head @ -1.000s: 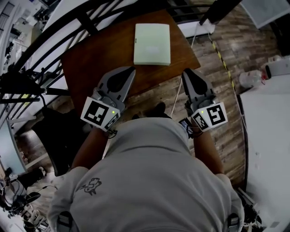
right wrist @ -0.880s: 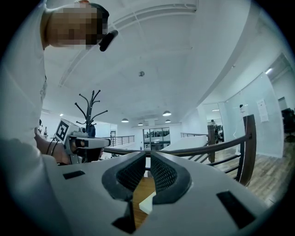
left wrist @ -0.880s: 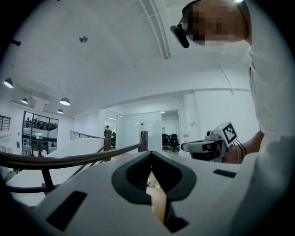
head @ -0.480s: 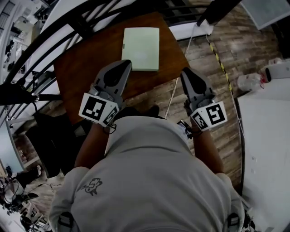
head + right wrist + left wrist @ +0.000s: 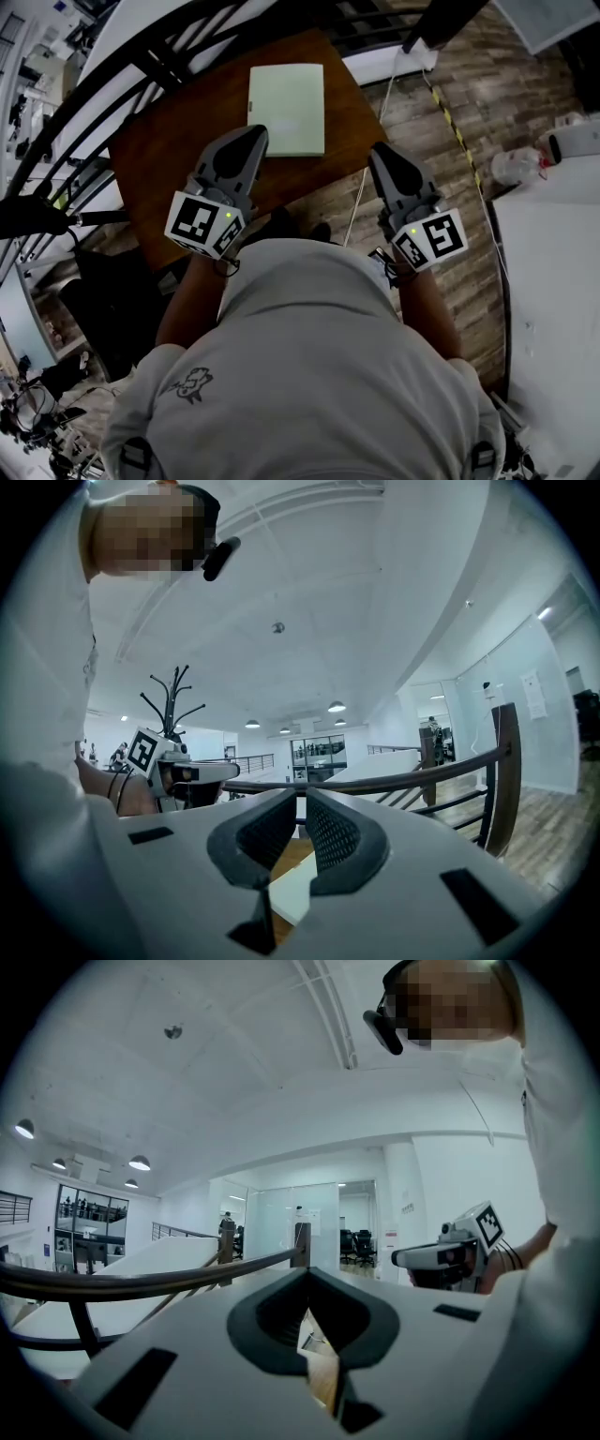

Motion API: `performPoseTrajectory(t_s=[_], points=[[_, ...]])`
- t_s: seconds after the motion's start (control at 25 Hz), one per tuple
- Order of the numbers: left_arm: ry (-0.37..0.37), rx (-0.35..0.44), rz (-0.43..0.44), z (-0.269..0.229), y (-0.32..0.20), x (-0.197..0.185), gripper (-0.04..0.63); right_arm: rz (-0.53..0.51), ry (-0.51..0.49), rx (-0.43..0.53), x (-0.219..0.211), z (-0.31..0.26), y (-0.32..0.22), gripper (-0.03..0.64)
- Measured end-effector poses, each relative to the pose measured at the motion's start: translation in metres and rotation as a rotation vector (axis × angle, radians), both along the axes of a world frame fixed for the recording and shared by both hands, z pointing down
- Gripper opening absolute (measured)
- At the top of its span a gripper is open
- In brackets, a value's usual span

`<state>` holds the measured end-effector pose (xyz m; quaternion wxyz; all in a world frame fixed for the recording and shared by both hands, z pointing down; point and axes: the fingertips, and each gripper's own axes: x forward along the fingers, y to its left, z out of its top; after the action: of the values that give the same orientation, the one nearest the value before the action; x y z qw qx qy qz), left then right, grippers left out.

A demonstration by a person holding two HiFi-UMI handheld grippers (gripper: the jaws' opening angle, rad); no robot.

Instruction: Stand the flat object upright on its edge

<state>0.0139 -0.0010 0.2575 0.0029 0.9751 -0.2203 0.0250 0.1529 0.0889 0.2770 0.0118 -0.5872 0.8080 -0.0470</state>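
A pale green flat pad (image 5: 287, 109) lies flat on the small brown table (image 5: 178, 141), toward its far right part. My left gripper (image 5: 255, 134) is shut and empty, its tip just at the pad's near left corner, above the table. My right gripper (image 5: 378, 150) is also shut and empty, hanging off the table's right near edge over the floor. In the left gripper view the closed jaws (image 5: 307, 1274) point level, with the right gripper (image 5: 427, 1257) off to the side. In the right gripper view a pale strip of the pad (image 5: 292, 892) shows below the closed jaws (image 5: 302, 797).
A dark curved railing (image 5: 141, 56) runs behind the table. A white cable (image 5: 361, 192) trails down the wooden floor beside the table. A white tabletop (image 5: 553, 281) fills the right side, with a plastic bottle (image 5: 516, 167) near it. A black chair (image 5: 112, 281) stands at the left.
Both grippers have moved forward toward the table. The left tip has come from short of the pad to its near left corner. The jaws stayed shut and the pad has not moved.
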Motion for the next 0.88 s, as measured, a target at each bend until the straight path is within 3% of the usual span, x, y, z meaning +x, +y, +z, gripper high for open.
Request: performPoseTrajectory(t_s=[0.32, 0.88], points=[[-0.008, -0.015, 0.023, 0.003, -0.041, -0.002, 0.012, 0.016, -0.008, -0.003, -0.004, -0.006, -0.043, 0.037], [-0.026, -0.014, 0.022, 0.004, -0.104, -0.050, 0.012, -0.010, -0.003, -0.021, -0.055, -0.007, -0.114, 0.037]])
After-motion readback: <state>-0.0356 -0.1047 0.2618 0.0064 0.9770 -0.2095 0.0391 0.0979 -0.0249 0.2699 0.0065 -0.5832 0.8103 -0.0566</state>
